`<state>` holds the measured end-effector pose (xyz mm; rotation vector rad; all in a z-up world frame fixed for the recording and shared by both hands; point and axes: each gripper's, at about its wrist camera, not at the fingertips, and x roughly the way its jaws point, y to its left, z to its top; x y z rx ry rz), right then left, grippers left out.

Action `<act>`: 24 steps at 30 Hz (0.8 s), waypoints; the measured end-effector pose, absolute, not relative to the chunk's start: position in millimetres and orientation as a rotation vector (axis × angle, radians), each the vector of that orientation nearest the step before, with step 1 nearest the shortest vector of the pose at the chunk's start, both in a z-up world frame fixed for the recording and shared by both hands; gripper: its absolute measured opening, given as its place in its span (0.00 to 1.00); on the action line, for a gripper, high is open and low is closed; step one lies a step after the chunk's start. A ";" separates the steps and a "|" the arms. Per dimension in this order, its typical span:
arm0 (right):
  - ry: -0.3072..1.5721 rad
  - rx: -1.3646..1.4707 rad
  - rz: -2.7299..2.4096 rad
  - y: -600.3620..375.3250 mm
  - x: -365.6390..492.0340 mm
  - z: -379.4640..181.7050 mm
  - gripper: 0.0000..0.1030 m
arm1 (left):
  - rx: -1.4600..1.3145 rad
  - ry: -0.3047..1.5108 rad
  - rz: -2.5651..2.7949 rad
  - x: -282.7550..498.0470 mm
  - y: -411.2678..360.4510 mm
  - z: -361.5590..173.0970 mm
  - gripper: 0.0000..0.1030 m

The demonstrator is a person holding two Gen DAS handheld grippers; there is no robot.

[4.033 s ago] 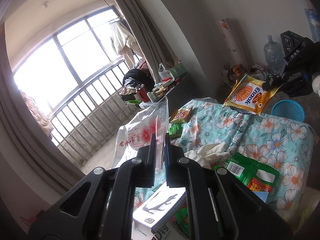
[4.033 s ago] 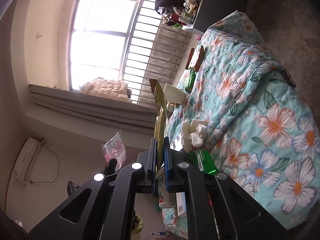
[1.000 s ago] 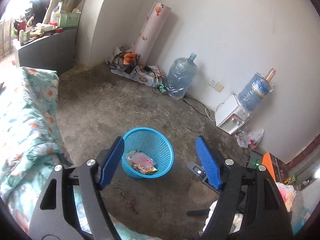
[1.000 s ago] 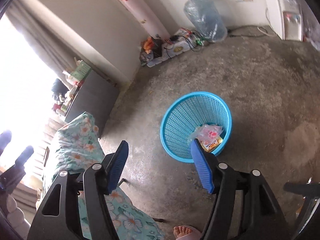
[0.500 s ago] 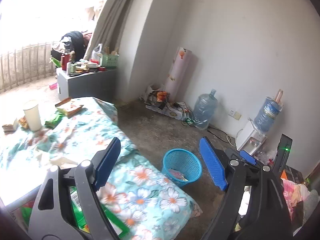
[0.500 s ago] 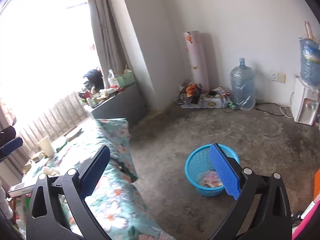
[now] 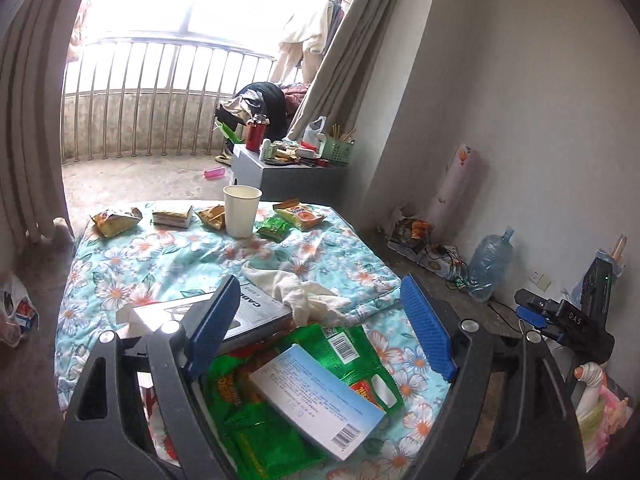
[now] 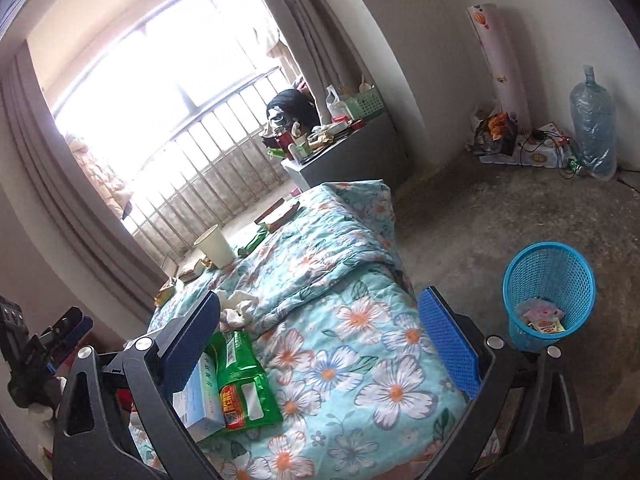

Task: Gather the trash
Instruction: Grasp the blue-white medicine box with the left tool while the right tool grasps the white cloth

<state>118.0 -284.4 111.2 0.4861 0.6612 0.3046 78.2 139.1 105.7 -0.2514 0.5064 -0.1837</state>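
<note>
Trash litters the flowered quilt (image 7: 168,256): a green wrapper (image 7: 288,364) and a pale blue box (image 7: 316,396) lie at its near end, crumpled tissue (image 7: 300,292) just beyond, a paper cup (image 7: 241,210) and snack packets at the far end. The left gripper (image 7: 320,328) and the right gripper (image 8: 320,340) both hang wide open and empty, so the box atop the wrapper looks the easiest pick, pinched across its edges. The blue basket (image 8: 549,280), already holding some wrappers, stands on the concrete floor beside the quilt
</note>
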 end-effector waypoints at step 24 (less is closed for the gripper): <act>0.902 0.452 0.591 -161.7 201.7 99.4 0.85 | -0.250 0.688 -0.383 48.0 120.1 43.2 0.75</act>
